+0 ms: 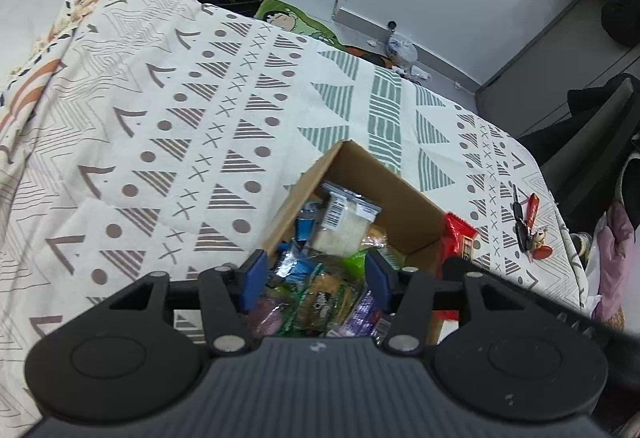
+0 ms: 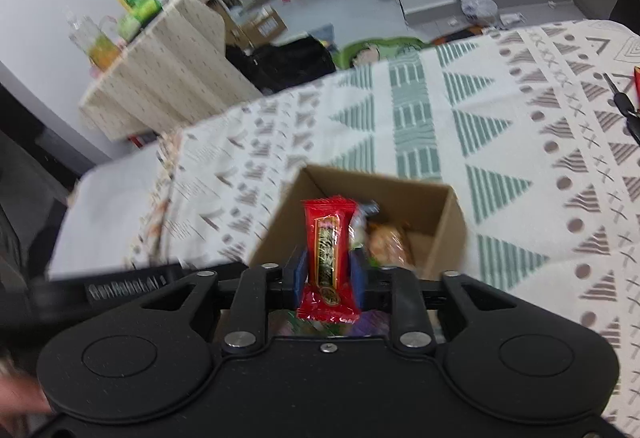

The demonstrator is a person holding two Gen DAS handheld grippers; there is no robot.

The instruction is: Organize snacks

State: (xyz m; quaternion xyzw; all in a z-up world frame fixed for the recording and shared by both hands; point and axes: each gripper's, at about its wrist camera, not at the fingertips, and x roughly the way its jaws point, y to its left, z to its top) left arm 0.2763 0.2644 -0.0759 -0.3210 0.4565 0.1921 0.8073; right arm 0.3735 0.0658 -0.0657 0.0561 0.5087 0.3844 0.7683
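Observation:
A brown cardboard box [image 1: 404,197] sits on the patterned cloth, holding several wrapped snacks such as a clear packet of white rice cake [image 1: 344,222] and a green-edged biscuit packet [image 1: 320,298]. My left gripper [image 1: 316,274] hovers open just above the box's near side, nothing between its blue pads. In the right wrist view the same box [image 2: 452,222] lies ahead and below. My right gripper [image 2: 330,270] is shut on a red snack packet [image 2: 328,254], held upright over the box's near edge. That red packet [image 1: 460,238] also shows at the box's right side.
A patterned tablecloth [image 1: 200,117] covers the table. A bunch of keys with a red tag [image 1: 528,226] lies right of the box near the table's edge. Beyond the table are a black bag [image 2: 288,61], a cloth-covered side table with bottles [image 2: 132,1] and floor clutter.

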